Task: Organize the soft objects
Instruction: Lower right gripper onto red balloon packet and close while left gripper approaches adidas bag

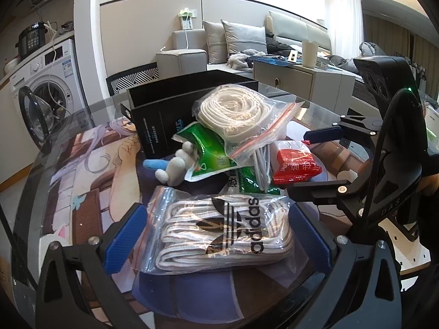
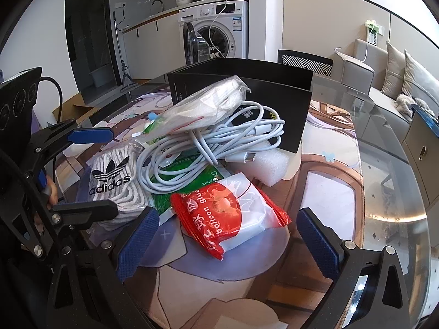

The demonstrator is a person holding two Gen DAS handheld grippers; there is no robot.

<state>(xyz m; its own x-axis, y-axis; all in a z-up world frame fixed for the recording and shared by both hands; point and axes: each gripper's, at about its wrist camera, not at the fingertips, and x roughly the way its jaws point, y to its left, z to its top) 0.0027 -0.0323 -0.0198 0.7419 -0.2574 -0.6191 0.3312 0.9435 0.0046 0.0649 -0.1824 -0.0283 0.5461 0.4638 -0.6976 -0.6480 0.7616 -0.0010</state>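
My left hand-held gripper (image 1: 218,233) is spread wide, its 2 blue pads either side of 1 zip bag of adidas laces (image 1: 219,227); whether the pads touch the bag I cannot tell. My right hand-held gripper (image 2: 229,241) also stands open, its pads flanking 1 red-and-white balloon glue packet (image 2: 227,213) without gripping it. All sits in 1 heap on the glass-topped bench (image 2: 384,181), over a printed mat. Count in the heap: 1 zip bag of cream cord (image 1: 236,112) on top, 1 white cable coil (image 2: 214,148) beneath it, 2 green packets (image 1: 208,150), 1 small plush toy (image 1: 172,164), 1 white foam block (image 2: 271,167). Behind the heap stands 1 open black box (image 2: 274,93), upright.
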